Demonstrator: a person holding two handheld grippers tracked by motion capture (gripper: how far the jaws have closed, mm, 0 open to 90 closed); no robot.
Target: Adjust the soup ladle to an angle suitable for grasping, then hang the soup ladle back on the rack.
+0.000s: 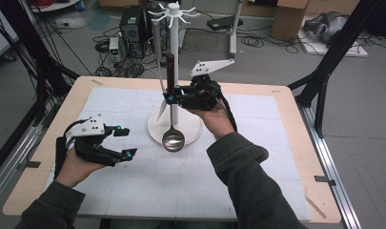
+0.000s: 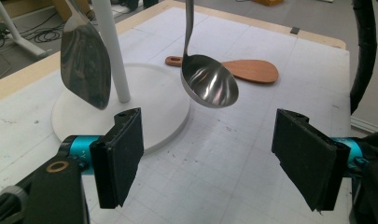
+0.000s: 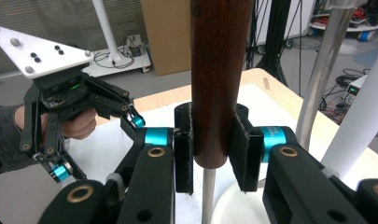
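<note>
A ladle hangs upright in the air, its steel bowl [image 1: 173,138] [image 2: 210,86] just above the front of the white stand's round base [image 1: 190,129] [image 2: 149,88]. My right gripper [image 1: 171,98] [image 3: 213,154] is shut on the ladle's dark wooden handle [image 1: 170,69] [image 3: 219,79], close beside the stand's pole [image 1: 174,43]. A steel spatula [image 1: 161,109] [image 2: 85,65] hangs from the stand, left of the pole. My left gripper [image 1: 126,142] [image 2: 210,158] hovers low over the mat at the left, open, with nothing between its jaws, facing the ladle bowl.
A wooden rice paddle [image 2: 249,70] lies flat on the white gridded mat [image 1: 257,171] behind the ladle. The stand's top has several hooks [image 1: 174,12]. The wooden table edge [image 1: 295,95] borders the mat; black frame legs and cables stand beyond it.
</note>
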